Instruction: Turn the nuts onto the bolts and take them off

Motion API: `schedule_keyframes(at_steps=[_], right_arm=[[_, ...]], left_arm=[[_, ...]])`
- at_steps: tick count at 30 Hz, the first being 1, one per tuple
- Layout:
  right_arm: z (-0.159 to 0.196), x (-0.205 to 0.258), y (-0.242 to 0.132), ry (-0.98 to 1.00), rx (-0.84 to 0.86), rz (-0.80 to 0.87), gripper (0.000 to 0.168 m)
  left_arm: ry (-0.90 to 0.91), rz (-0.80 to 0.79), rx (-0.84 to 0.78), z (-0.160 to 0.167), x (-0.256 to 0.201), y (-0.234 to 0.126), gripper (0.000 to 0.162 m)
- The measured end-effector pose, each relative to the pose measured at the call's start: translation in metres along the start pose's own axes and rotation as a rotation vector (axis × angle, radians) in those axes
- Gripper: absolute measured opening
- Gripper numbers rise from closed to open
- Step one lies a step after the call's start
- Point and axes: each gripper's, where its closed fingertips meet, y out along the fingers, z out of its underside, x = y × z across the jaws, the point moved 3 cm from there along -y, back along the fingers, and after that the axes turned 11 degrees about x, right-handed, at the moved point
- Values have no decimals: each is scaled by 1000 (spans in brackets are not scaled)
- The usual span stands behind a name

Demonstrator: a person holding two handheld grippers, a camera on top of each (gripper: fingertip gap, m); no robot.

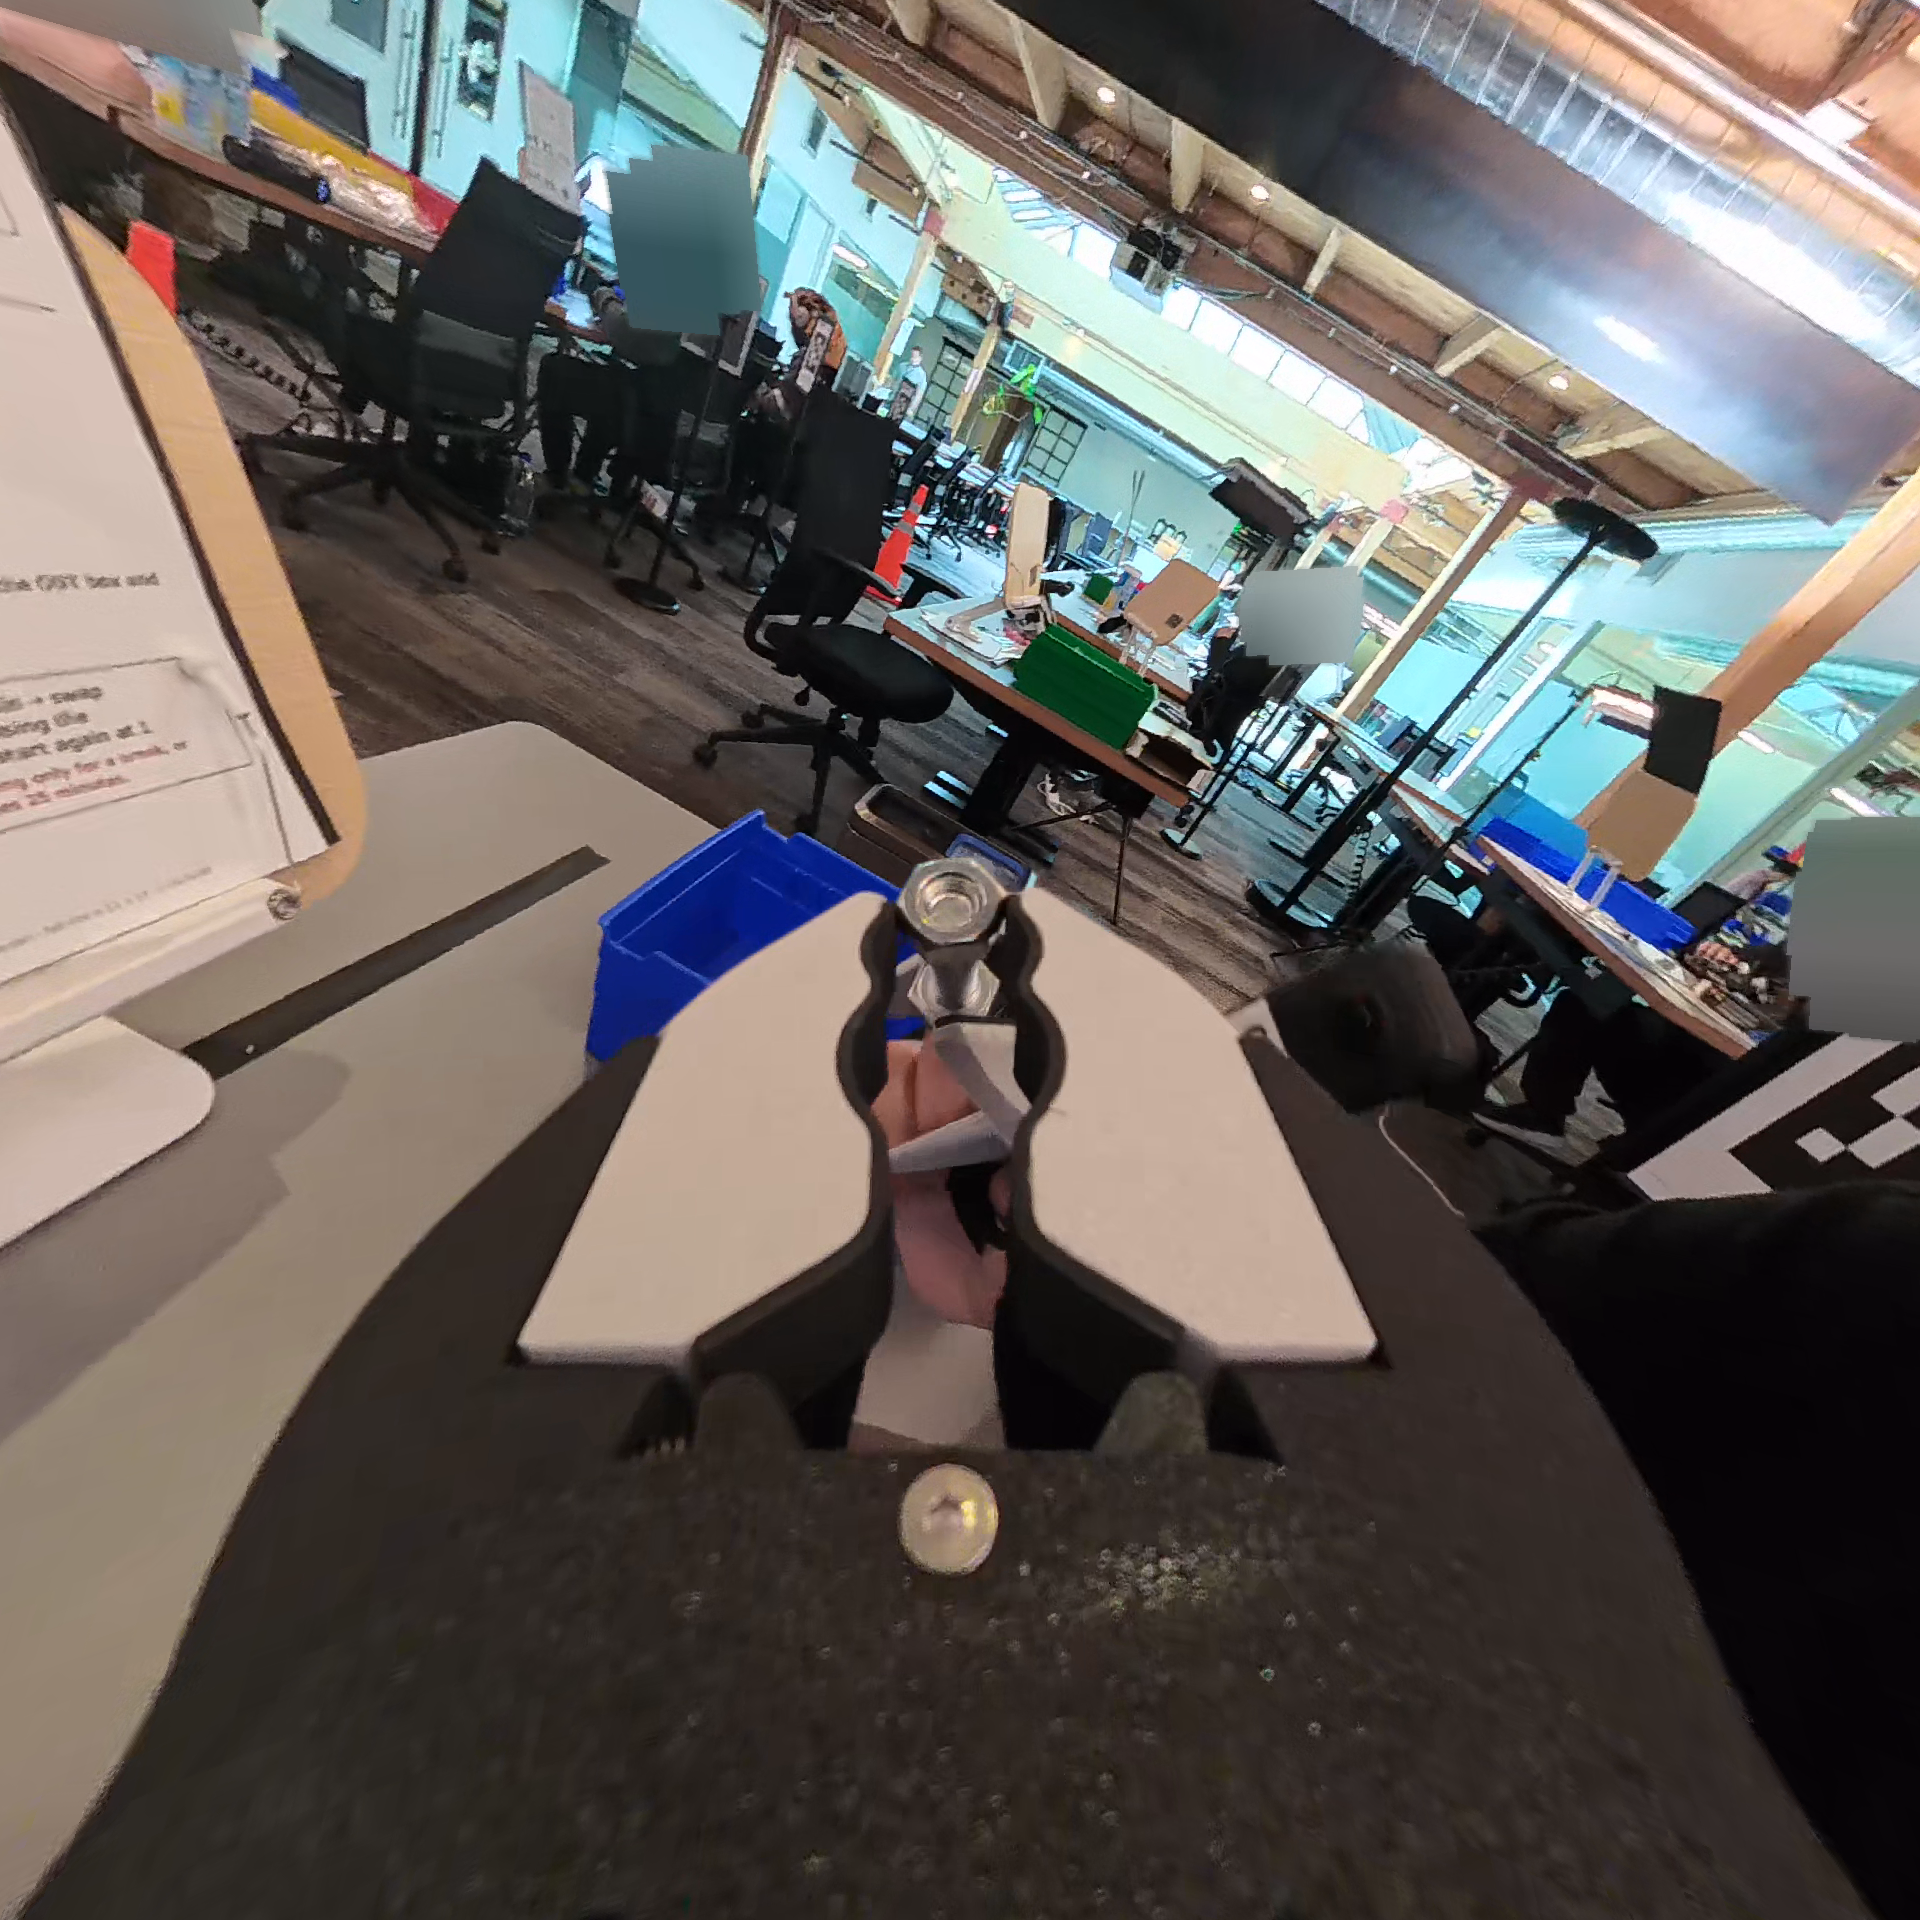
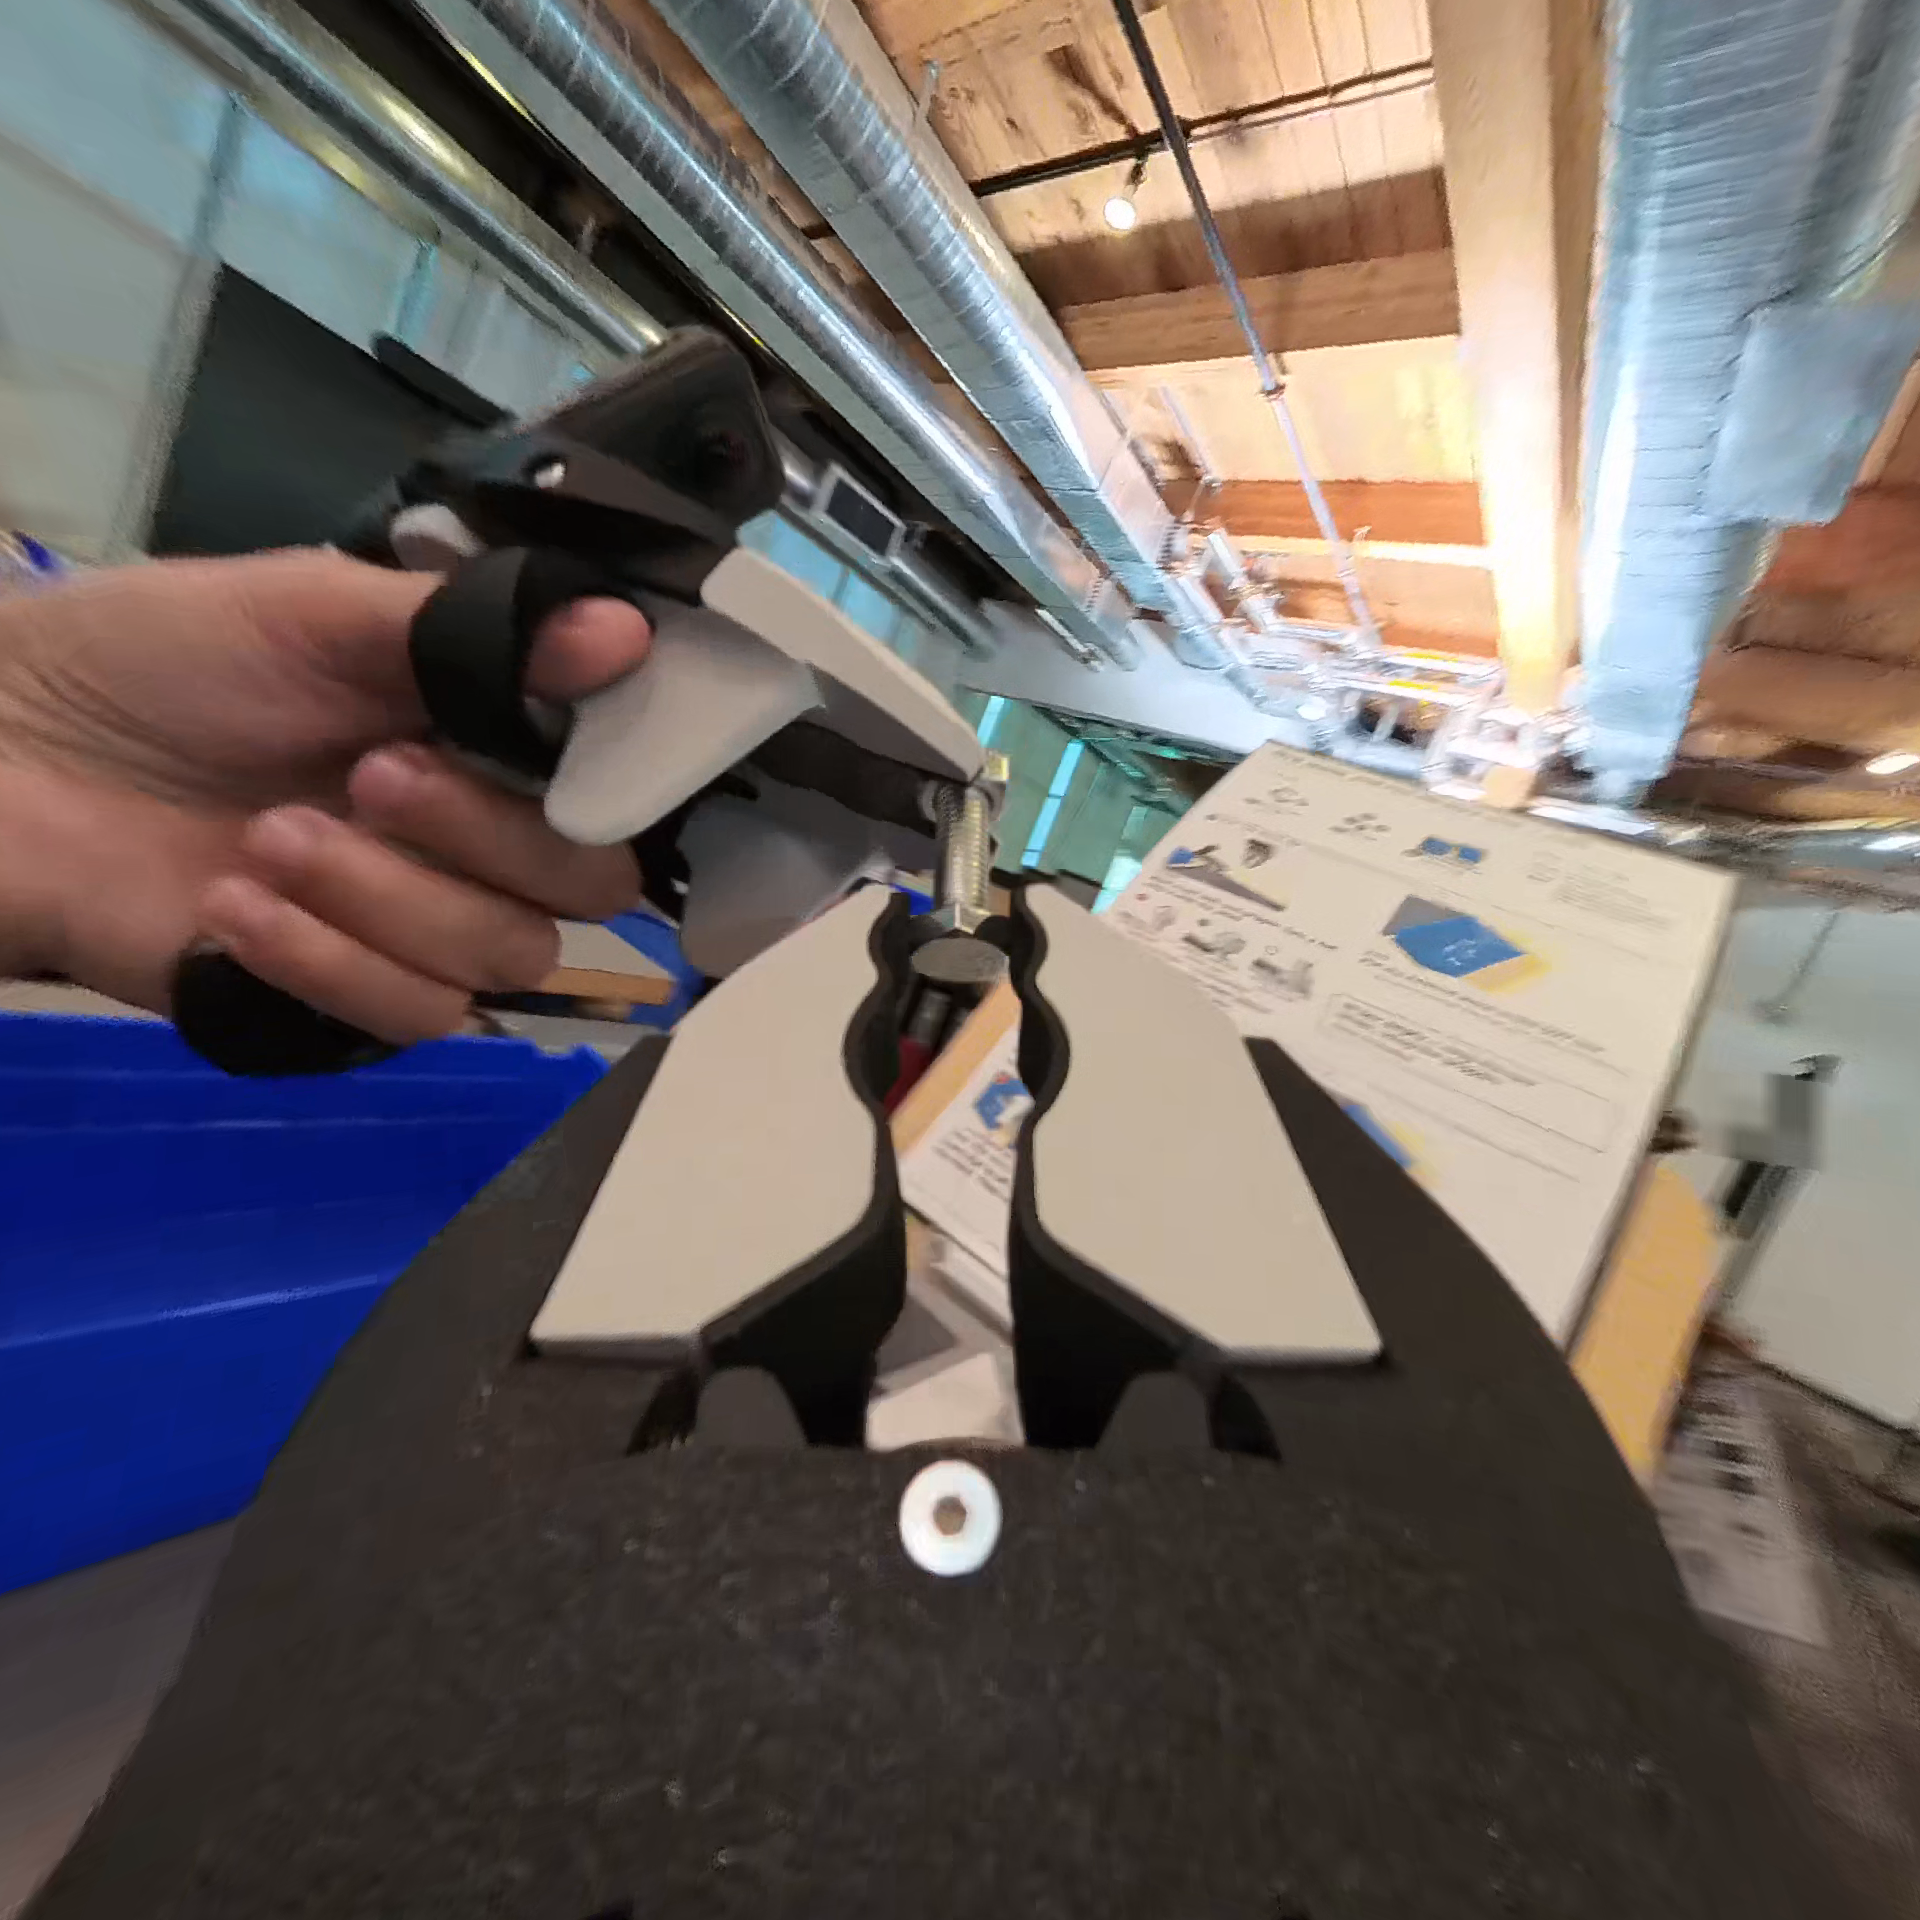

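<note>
Left gripper [image 1: 951, 914] pinches a shiny hex nut [image 1: 948, 902] — threaded silver bolt [image 2: 961, 862] below.

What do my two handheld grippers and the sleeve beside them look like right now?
Each gripper, left gripper and right gripper, has a speckled black body, a silver screw at its centre, and two flat grey fingers lined with wavy black pads. Black finger straps loop its handle. A black sleeve and a black-and-white square marker show beside it.

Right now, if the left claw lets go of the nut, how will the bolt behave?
The bolt looks like rigid steel, likely heavy for its size. The right claw pinches only its head, so it could tip. Its round, threaded shank would probably roll if dropped.
</note>
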Motion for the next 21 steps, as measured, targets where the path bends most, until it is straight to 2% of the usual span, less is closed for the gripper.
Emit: schedule_keyframes(at_steps=[2, 4, 6, 11, 16, 21], right_arm=[[-1, -2, 1, 109, -8, -76, 18], [-3, -3, 0, 200, -24, -138, 17], [-8, -1, 0, 314, -54, -234, 18], [-19, 10, 1, 751, -125, -571, 18], [-17, 21, 6, 1278, -173, -966, 18], [-10, 29, 10, 1441, -199, -1122, 18]], left_arm=[[23, 35, -30, -4, -3, -1, 24], [45, 120, -76, -9, -13, -4, 44], [110, 166, -91, -12, -17, -7, 53], [392, 231, -143, -4, -19, -16, 53], [451, 441, -200, 4, -29, -32, 50], [454, 485, -194, 7, -29, -37, 40]])
